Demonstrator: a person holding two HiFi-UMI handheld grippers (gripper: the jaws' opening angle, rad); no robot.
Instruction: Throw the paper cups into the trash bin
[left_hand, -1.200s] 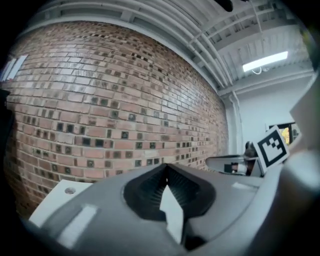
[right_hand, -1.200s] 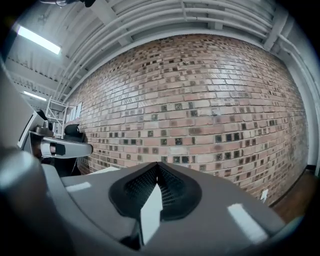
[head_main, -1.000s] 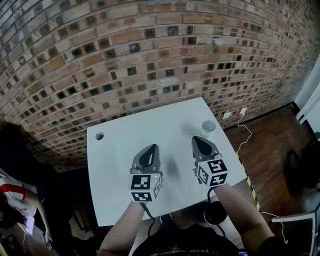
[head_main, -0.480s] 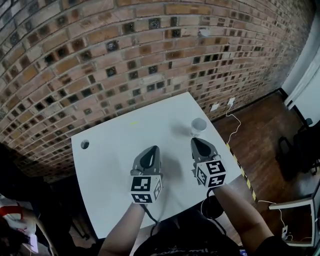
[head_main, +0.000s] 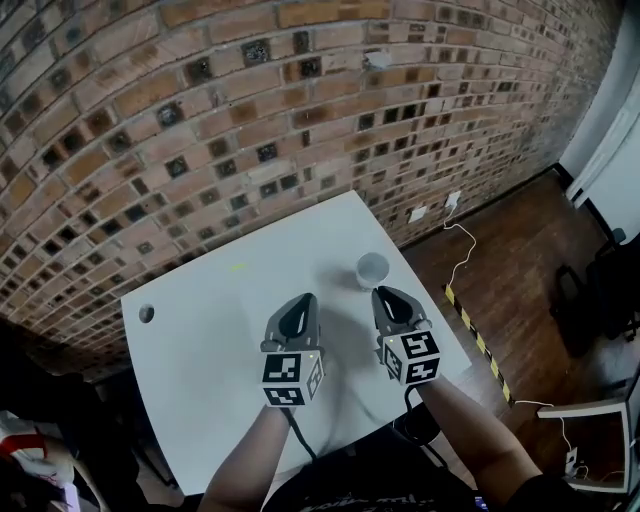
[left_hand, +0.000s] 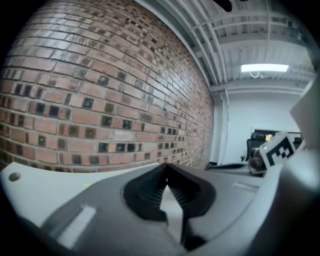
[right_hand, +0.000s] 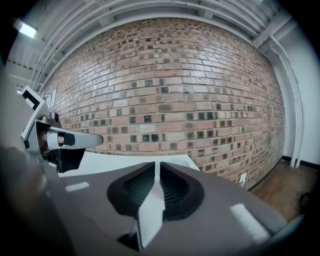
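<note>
Paper cup (head_main: 372, 268) sits upright near the tabletop's (head_main: 215, 345) right edge, just ahead of my right gripper (head_main: 385, 296). Fingers together on both, left gripper (head_main: 303, 300) too, nothing held. I should part the right ones wide, straddle the cup's wall, squeeze gently

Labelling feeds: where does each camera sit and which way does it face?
Head view: on the head, looking steeply down at the table and cup; both forearms, left gripper and right gripper show.
Left gripper view: on the left gripper, facing the brick wall over its shut jaws.
Right gripper view: on the right gripper, likewise.
Shared: wall, table, the other gripper.
</note>
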